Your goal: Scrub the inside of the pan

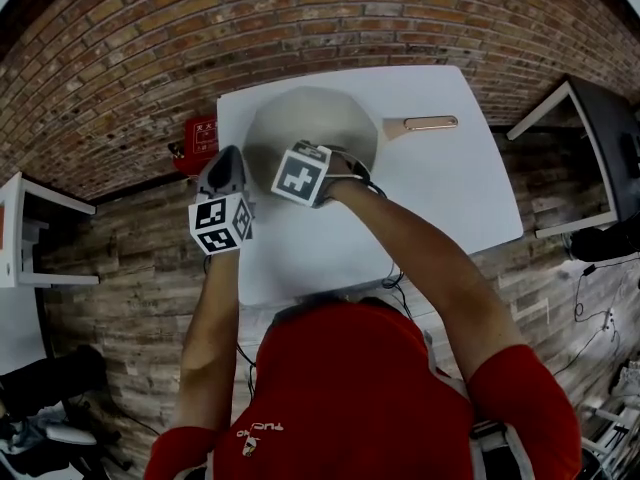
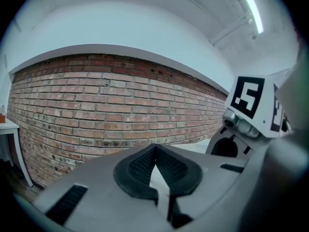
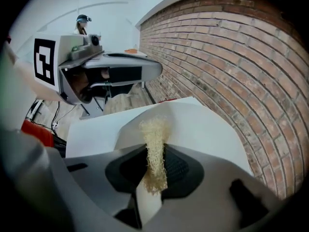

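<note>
A pale grey pan (image 1: 310, 123) with a copper-toned handle (image 1: 430, 123) sits at the far side of the white table (image 1: 450, 198). My right gripper (image 1: 330, 173) hangs over the pan's near rim, its jaw tips hidden under its marker cube. In the right gripper view the right gripper (image 3: 155, 151) is shut on a straw-coloured fibrous scrubber (image 3: 154, 134), which points down into the pan (image 3: 193, 124). My left gripper (image 1: 225, 168) is held at the pan's left edge. In its own view the left gripper (image 2: 154, 151) is shut with nothing in it, facing the brick wall.
A red object (image 1: 203, 133) lies on the floor by the table's far left corner. A white desk (image 1: 20, 228) stands at the left and a dark desk (image 1: 600, 138) at the right. A brick wall (image 1: 300, 18) runs behind the table. Cables lie on the wooden floor.
</note>
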A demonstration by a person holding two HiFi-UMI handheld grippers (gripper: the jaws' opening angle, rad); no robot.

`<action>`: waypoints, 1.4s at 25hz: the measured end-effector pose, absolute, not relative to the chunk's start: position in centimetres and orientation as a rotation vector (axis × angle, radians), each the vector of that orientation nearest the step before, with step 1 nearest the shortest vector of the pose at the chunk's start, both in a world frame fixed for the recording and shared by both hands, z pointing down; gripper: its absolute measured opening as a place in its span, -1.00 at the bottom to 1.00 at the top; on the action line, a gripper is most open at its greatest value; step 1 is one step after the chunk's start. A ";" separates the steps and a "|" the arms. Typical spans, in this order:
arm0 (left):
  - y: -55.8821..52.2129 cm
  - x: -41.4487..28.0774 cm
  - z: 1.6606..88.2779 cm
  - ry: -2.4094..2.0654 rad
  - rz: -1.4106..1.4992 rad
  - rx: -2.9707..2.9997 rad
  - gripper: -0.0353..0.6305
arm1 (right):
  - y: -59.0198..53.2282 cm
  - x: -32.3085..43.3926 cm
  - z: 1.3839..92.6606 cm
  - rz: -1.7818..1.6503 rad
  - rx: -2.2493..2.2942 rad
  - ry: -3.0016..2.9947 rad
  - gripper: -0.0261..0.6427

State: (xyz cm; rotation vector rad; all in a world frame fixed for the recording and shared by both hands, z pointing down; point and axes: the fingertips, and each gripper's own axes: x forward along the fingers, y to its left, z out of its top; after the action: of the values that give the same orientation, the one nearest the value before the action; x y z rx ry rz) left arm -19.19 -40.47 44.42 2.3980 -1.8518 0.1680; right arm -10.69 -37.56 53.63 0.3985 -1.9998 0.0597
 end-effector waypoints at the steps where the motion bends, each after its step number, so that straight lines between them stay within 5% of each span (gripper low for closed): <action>1: -40.4 -19.2 44.4 -1.853 0.167 2.397 -0.86 | -37.2 -10.7 54.0 0.053 0.378 -1.981 -0.66; 24: -40.8 -19.9 43.7 -1.848 0.119 2.402 -0.86 | -39.3 -2.0 52.8 0.174 0.568 -1.968 -0.66; 35: -40.2 -16.8 35.6 -1.789 -0.074 2.552 -0.86 | -42.0 -4.4 40.7 0.173 0.887 -2.529 -0.66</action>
State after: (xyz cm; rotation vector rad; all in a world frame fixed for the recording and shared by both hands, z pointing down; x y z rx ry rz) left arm -16.79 -40.19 35.59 2.5518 -1.7890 -0.0740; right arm -4.44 -42.05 40.72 0.8867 -2.5291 0.1726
